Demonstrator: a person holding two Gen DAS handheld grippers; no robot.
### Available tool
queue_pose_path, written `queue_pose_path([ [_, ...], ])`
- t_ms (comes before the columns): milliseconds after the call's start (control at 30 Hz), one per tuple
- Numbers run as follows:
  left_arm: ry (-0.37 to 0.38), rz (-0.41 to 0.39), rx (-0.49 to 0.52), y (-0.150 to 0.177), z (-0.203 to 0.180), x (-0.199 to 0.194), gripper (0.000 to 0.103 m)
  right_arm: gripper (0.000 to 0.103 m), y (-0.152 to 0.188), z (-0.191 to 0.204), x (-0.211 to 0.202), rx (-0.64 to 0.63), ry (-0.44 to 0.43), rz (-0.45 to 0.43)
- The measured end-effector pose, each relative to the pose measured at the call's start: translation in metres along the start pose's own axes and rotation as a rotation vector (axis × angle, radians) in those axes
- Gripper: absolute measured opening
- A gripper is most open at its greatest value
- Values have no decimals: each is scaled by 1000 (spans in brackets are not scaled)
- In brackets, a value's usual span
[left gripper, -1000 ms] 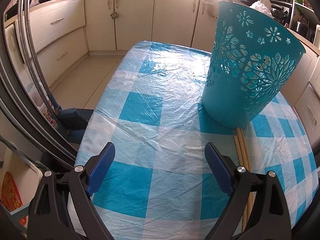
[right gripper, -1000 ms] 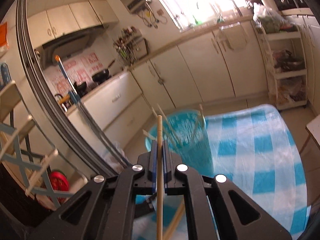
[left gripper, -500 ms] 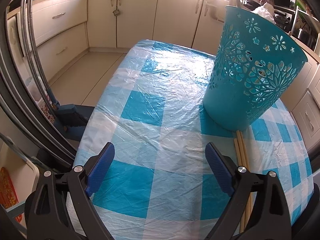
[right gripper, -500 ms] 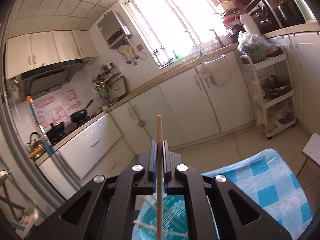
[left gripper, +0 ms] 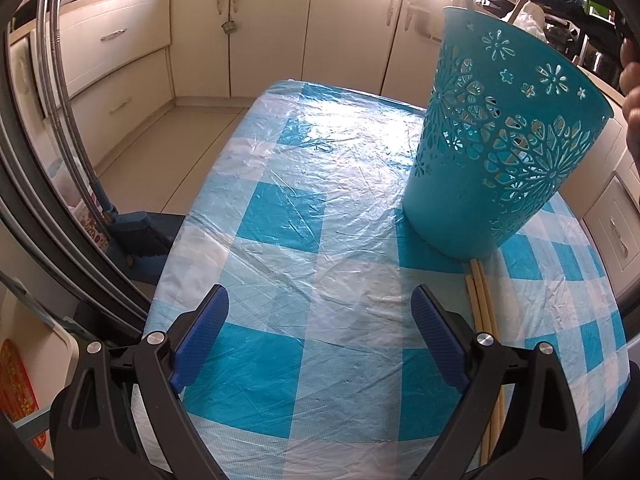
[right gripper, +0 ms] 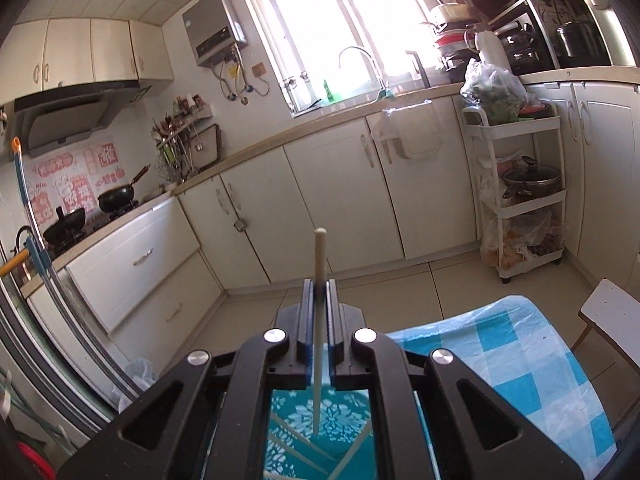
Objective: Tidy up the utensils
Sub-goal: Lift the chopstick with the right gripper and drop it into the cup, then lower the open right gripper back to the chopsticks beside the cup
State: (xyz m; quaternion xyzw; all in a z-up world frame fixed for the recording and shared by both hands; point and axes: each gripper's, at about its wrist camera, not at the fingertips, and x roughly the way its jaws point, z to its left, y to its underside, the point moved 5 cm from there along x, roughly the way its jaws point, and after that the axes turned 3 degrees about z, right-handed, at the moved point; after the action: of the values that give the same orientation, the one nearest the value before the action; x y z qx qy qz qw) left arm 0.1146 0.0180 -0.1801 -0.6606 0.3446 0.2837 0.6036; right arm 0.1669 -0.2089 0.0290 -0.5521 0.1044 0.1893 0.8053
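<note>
A chopstick (right gripper: 319, 280) is clamped upright between the closed right tongs (right gripper: 319, 292), its lower end hung inside the basket (left gripper: 500, 152) below. The left tongs (left gripper: 320, 332) are held open over the counter (left gripper: 300, 208); more chopsticks (left gripper: 480, 300) lie beside them, against the basket's base.

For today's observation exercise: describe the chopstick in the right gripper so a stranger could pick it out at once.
Start at the teal cut-out plastic basket on the blue-checked table. Above its mouth, the right gripper pinches one pale wooden chopstick upright. Unlike the sticks leaning inside, this one is clamped between blue fingers.
</note>
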Motion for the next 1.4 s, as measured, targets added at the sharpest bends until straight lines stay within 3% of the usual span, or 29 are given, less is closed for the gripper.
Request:
queue_pose_path([
  [100, 1, 1, -2, 0, 1, 1, 89, 8, 7, 4, -6, -21, -10, 17],
  [167, 2, 0, -9, 0, 2, 0, 89, 17, 10, 5, -13, -34, -16, 16],
  [367, 4, -5, -22, 0, 7, 0, 89, 29, 14, 0, -58, -47, -23, -35],
  [567, -9, -16, -8, 1, 4, -2, 89, 32, 37, -16, -103, -53, 6, -56],
  [767, -25, -23, 19, 2, -2, -4, 90, 32, 88, -39, -112, -32, 59, 58],
  [933, -26, -12, 24, 2, -3, -3, 90, 32, 142, -56, -94, 13, 102, 233],
  [1100, -18, 15, 9, 1, -1, 2, 90, 32, 173, -60, -83, 22, 116, 337],
  [1400, 4, 30, 0, 2, 3, 4, 90, 32, 201, -54, -84, 4, 144, 415],
])
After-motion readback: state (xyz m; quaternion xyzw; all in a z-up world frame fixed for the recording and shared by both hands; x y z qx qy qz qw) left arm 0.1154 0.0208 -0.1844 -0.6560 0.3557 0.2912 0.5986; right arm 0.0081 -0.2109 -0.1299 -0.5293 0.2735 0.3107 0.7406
